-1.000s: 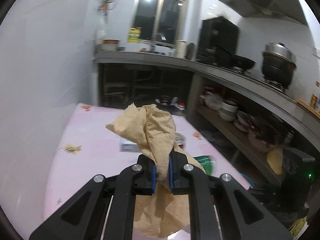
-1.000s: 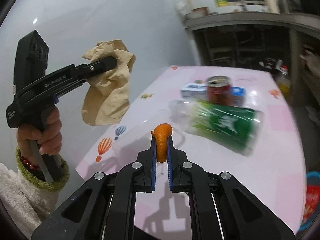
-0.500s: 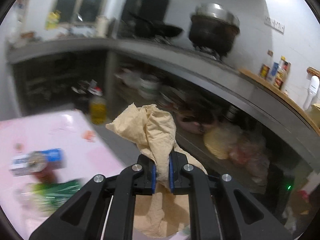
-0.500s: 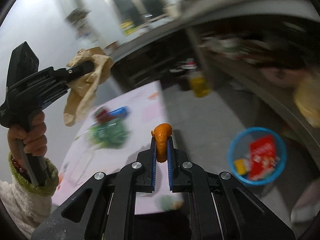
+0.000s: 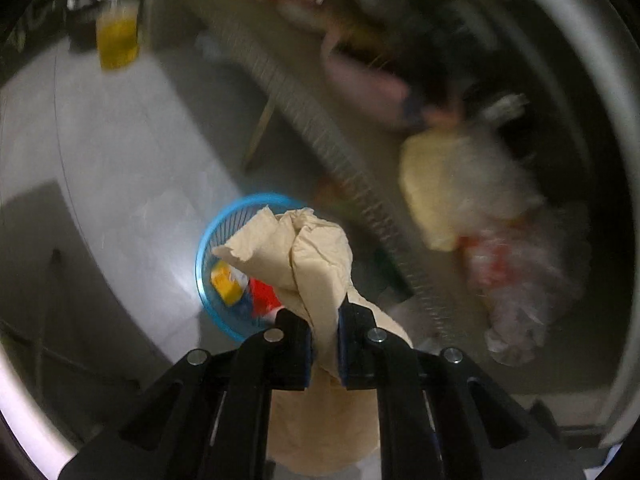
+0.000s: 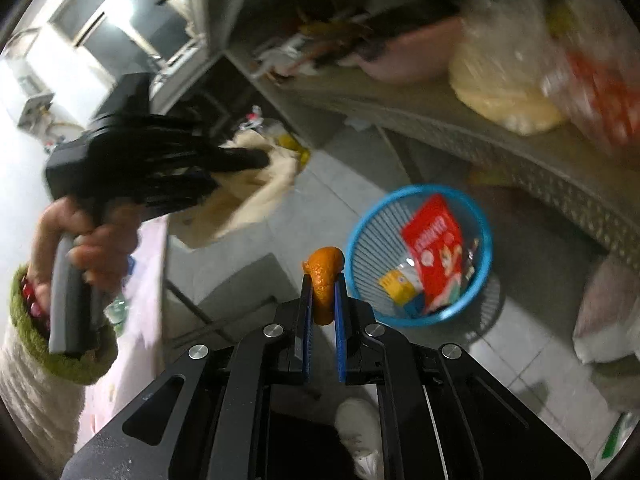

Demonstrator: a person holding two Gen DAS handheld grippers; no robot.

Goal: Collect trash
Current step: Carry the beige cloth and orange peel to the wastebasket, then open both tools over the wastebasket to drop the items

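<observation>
Left gripper (image 5: 324,320) is pinching a crumpled tan paper (image 5: 304,256), its jaws pressed in on the wad so that paper is bulging above and hanging below them; right gripper (image 6: 322,292) is pinching one piece of orange peel (image 6: 325,276) between blue pads, with the peel sticking up past the tips.

Count: two grippers, one paper wad, one peel, one blue basket (image 6: 484,236); the basket is sitting on the tiled floor (image 6: 340,208) beside a low shelf (image 6: 460,120); inside it are showing a red packet (image 6: 434,248) and a small yellow carton (image 6: 396,286), with other bits too small to tell.

Left wrist view is looking steeply down, the paper wad hanging in front of the basket (image 5: 208,248) and covering much of it; the shelf and bags here are blurred; a bottle of yellow liquid (image 5: 118,40) is standing on the floor at upper left.

Right wrist view alone is showing the person's left hand (image 6: 92,240) gripping the other tool's handle, a green cuff (image 6: 60,360) on a pale sleeve, the pink edge of the bench (image 6: 136,320), a white shoe (image 6: 360,432) below, and the basket unobstructed, to the right of the peel.
</observation>
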